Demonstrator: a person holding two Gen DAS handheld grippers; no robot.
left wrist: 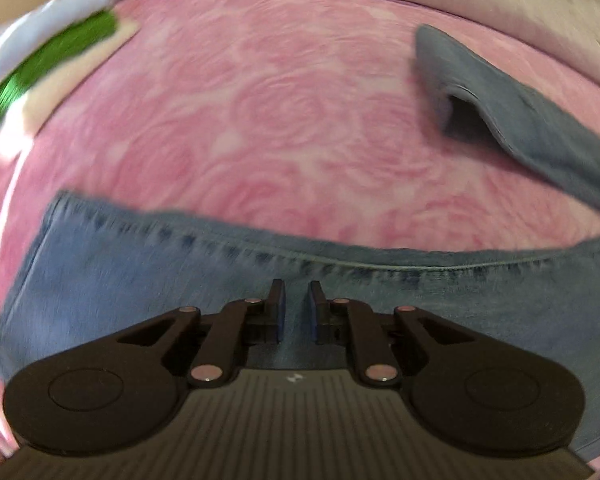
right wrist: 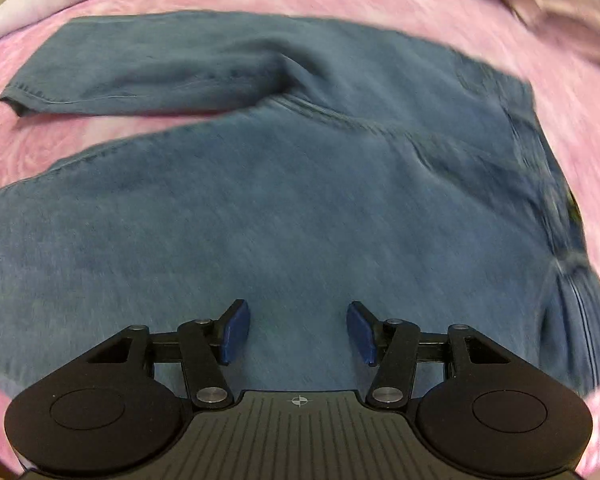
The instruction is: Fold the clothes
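The jeans (right wrist: pixel 300 208) lie spread on the pink rose-patterned bed cover (left wrist: pixel 260 100), legs splayed apart. One leg runs straight under my right tool (right wrist: pixel 298 330), and the other leg (right wrist: pixel 140 68) angles off beyond it to the left. My right tool hangs over the thigh with its jaws released and nothing between them. My left tool (left wrist: pixel 297 312) sits above the near leg close to its hem (left wrist: pixel 60 208); its jaws are nearly together but a sliver of gap shows, and no denim is pinched that I can see. Ahead of it to the right lies the far leg's cuff (left wrist: pixel 460 92); far left is a blurred green and white object (left wrist: pixel 52 64).

The risk I see is a shallow bite. If the left tool clenches above the cloth it grabs nothing, or only the top layer, and the leg peels open as I carry it across. Heavy denim could also drag the cover into a ruck.
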